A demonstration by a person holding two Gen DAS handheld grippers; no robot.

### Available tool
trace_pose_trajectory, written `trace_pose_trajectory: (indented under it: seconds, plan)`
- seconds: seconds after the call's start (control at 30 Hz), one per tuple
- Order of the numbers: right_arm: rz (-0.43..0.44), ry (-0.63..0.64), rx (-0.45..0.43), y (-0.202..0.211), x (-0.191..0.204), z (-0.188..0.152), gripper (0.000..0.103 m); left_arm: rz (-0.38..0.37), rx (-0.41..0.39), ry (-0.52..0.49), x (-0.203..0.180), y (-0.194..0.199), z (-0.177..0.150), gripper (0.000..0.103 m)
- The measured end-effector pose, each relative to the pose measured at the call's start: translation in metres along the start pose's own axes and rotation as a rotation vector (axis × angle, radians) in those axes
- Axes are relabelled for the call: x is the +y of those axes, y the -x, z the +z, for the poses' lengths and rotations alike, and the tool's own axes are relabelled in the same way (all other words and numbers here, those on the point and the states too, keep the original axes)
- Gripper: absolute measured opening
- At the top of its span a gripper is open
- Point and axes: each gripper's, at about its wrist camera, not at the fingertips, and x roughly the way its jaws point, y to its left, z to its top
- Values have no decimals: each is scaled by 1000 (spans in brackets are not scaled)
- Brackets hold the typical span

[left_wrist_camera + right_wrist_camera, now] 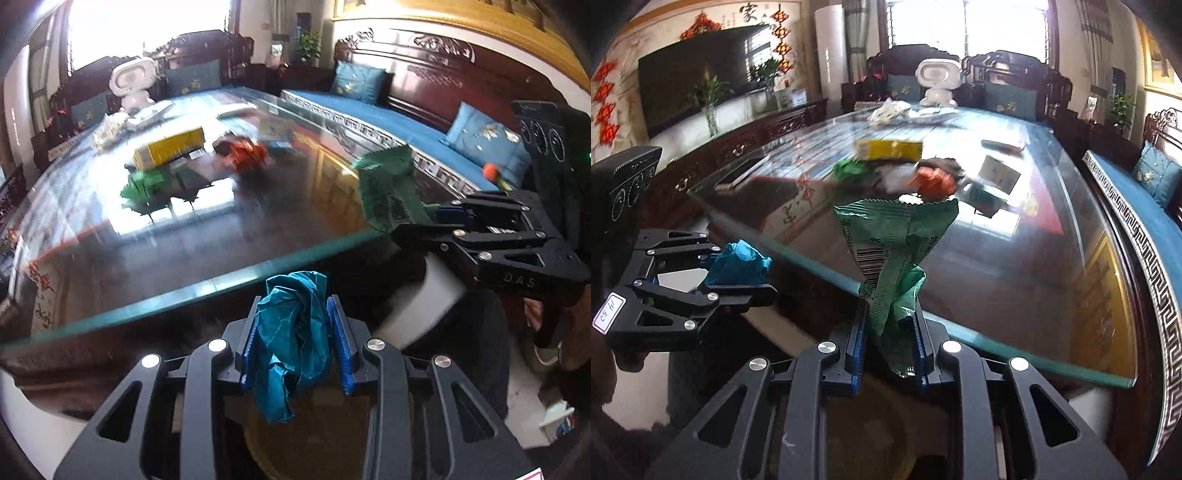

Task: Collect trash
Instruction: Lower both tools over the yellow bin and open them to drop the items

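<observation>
Left gripper [293, 332] clamps a teal wad [291, 343] off the desk [184, 291] edge; right gripper [890, 332] pinches a green wrapper [894, 251], barcode readable only in the right view. More trash [243, 155] lies mid-desk.

The dark wooden bench [229, 236] carries a glossy, mirror-smooth glass top. The crumpled teal paper wad [293, 343] looks matt. The green plastic snack wrapper [897, 251] shines.

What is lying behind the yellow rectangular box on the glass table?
Behind the yellow rectangular box on the glass table lie a crumpled whitish wrapper and a white robot-shaped figure. Whatever sits directly against the box's back is hidden.
</observation>
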Motion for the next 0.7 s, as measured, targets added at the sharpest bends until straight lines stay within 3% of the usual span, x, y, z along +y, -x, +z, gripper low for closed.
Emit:
trace_pose_trajectory:
  seconds: [0.17, 0.4, 0.47, 0.5, 0.53, 0.7]
  plan:
    - [15, -5, 33, 5, 13, -29, 21, -23, 65, -1, -16, -1, -39, 36]
    - [30, -35, 114, 0, 23, -74, 21, -106, 211, 33, -33, -39, -87, 37]
    - [34, -41, 131, -1, 25, -83, 21, -123, 246, 27, -39, -52, -98, 50]
    - [32, -44, 143, -3, 26, -88, 21, -140, 255, 27, -41, -59, -104, 69]
    - [29, -47, 151, -4, 26, -91, 21, -155, 262, 30, -43, -65, -108, 77]
    - [30, -63, 198, -15, 26, -105, 21, -110, 320, 40, -38, -81, -126, 80]
